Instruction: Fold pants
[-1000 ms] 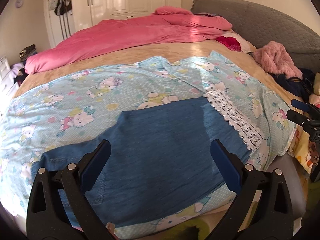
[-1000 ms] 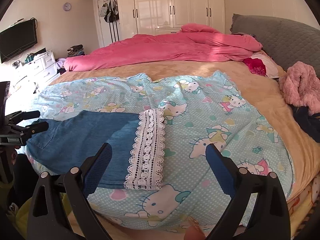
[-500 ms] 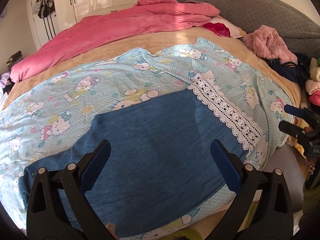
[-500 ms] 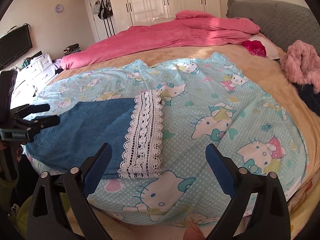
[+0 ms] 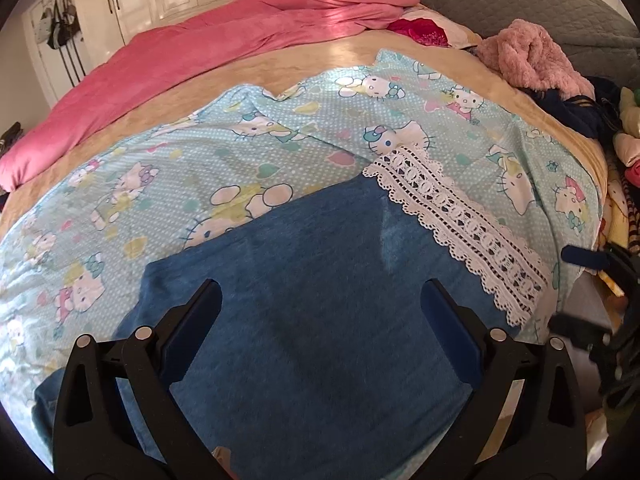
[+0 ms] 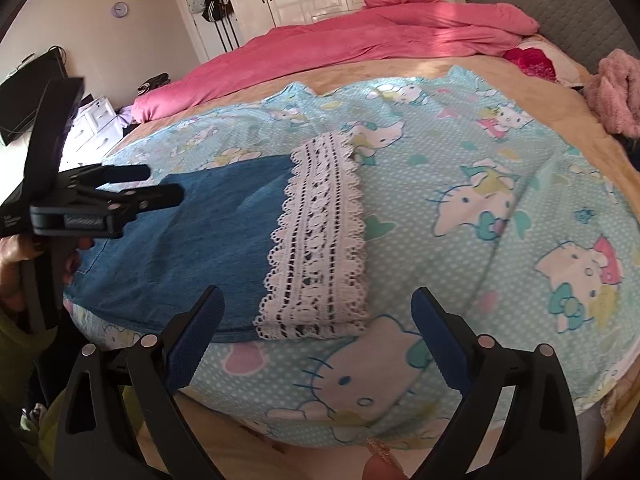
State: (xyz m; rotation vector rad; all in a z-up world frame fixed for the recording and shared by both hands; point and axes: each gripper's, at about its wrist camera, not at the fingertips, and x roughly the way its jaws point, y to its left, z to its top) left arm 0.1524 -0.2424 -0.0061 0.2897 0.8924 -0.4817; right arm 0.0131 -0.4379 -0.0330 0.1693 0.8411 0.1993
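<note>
The bed (image 5: 348, 50) is big and fills the room in front of both my tongs. A cat sheet (image 6: 480, 184) is spread on it, and a pink quilt (image 5: 224, 36) is piled far past that.

The pants (image 5: 320, 312) are blue. They lie flat on the sheet, right under my left tongs (image 5: 322, 318) and off to the left of my right tongs (image 6: 316, 330). They look like a neat block, so I think they have been folded at least once. I can't tell how many layers are there.

The lace hem (image 6: 320, 240) is the white end of the pants. It lies just ahead of my right tongs, between the two tips.

My left tongs are spread wide and hold nothing. They hang above the blue cloth. My right tongs are spread wide too, with nothing in them, just near the lace.

What is left, I think, is one more fold. I would pinch the lace end and the near edge and bring the lace over to the other end. After that I would pat it flat.
</note>
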